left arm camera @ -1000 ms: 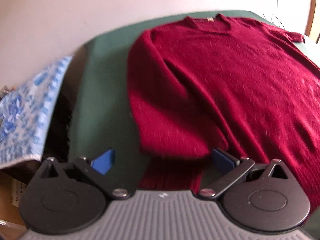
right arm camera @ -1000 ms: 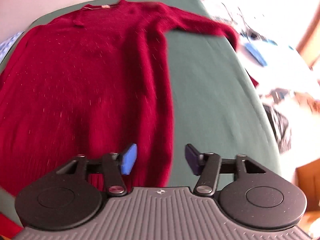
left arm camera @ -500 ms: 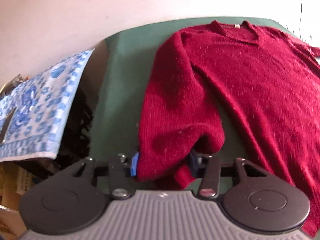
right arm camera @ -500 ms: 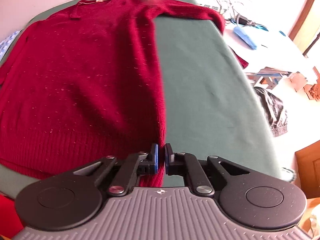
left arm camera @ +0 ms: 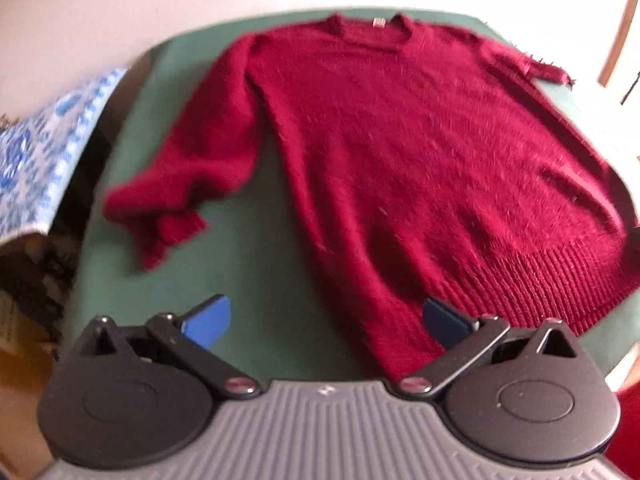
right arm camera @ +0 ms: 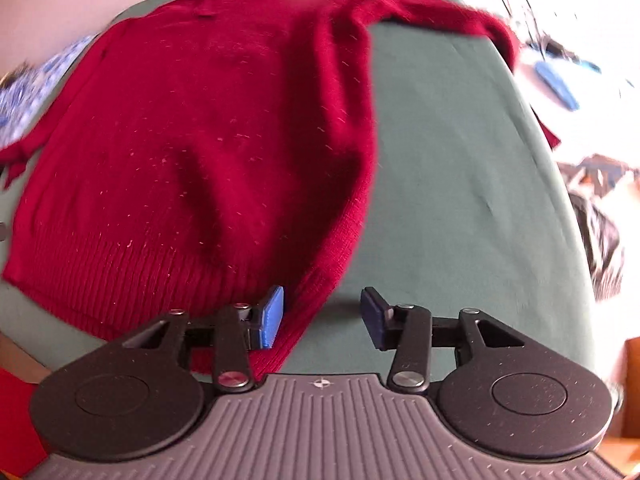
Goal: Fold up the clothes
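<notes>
My left tongs [left arm camera: 324,322] stood apart and empty beside the sweater [left arm camera: 400,152], which lay flat on the desk [left arm camera: 256,280], collar far, hem near. My right tongs [right arm camera: 322,316] gaped too, straddling its near-right hem corner, closer.

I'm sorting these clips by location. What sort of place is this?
Probably a lived-in room at home. A red sweater lies spread on a table with a green cloth, a blue-patterned cloth lies beside it, and clutter sits on a white surface past the far edge.
</notes>
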Demonstrator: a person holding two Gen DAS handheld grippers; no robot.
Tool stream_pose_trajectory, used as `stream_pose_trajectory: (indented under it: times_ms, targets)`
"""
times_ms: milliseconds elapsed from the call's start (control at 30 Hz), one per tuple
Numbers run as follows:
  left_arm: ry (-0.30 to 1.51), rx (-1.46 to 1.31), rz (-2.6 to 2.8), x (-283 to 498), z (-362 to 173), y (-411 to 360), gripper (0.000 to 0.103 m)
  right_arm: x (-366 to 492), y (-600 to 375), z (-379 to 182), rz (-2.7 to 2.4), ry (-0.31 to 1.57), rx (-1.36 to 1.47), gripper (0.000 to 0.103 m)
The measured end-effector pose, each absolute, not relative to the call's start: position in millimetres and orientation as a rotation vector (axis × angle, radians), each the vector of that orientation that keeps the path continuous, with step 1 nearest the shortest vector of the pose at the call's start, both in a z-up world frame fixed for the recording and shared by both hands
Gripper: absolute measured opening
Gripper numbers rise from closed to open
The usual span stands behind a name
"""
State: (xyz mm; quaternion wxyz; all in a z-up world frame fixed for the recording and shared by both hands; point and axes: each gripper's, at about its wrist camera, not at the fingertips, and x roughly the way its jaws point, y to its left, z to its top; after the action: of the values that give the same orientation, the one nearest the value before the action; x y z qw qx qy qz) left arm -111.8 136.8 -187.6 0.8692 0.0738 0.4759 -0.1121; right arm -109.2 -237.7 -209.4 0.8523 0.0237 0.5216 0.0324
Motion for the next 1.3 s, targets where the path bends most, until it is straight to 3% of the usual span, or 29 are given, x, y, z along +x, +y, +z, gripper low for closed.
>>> stream_pose_trajectory:
  times_ms: [33, 133, 200, 233, 533, 767, 833, 900, 967, 1000, 1300]
  targets:
    - [1.006, 0.160, -0.220, -112.5, -193.1, 128.3, 0.100, -107.9, -235.5, -210.2, 0.081, 1.093, 0.031, 0.047]
    - [1.008, 0.121, -0.216, -114.9, -198.1, 116.0, 0.066, -109.1, -227.2, -211.1, 0.117, 1.064, -0.032, 0.023]
    - [1.000, 0.099, -0.225, -117.4, -192.6, 112.4, 0.006, -112.4, -224.8, -209.6, 0.148, 1.054, -0.060, 0.011]
    - [1.008, 0.105, -0.215, -117.7, -190.8, 111.1, 0.004, -114.3, -225.6, -208.1, 0.160, 1.052, -0.066, 0.009]
    - [0.904, 0.145, -0.245, -149.2, -139.8, 113.6, 0.004, -122.6, -265.6, -190.6, 0.159, 1.078, -0.059, 0.008]
    - [1.041, 0.212, -0.188, -147.7, -179.8, 108.8, 0.005, -125.7, -252.2, -207.8, 0.155, 1.181, -0.157, 0.008]
    - [1.053, 0.213, -0.173, -146.0, -183.8, 110.6, 0.014, -127.7, -246.7, -206.8, 0.149, 1.175, -0.186, 0.010]
    - [1.047, 0.246, -0.166, -146.3, -182.4, 113.5, 0.041, -126.8, -244.9, -206.1, 0.129, 1.182, -0.200, 0.015]
    - [1.038, 0.291, -0.156, -147.2, -179.8, 117.4, 0.061, -123.3, -247.3, -204.5, 0.093, 1.196, -0.194, 0.040]
    - [1.032, 0.309, -0.145, -149.0, -177.7, 120.6, 0.065, -121.9, -250.0, -202.0, 0.077, 1.197, -0.187, 0.043]
    - [0.899, 0.274, -0.074, -130.2, -135.2, 132.8, 0.064, -96.0, -252.1, -175.2, -0.004, 1.087, -0.148, 0.038]
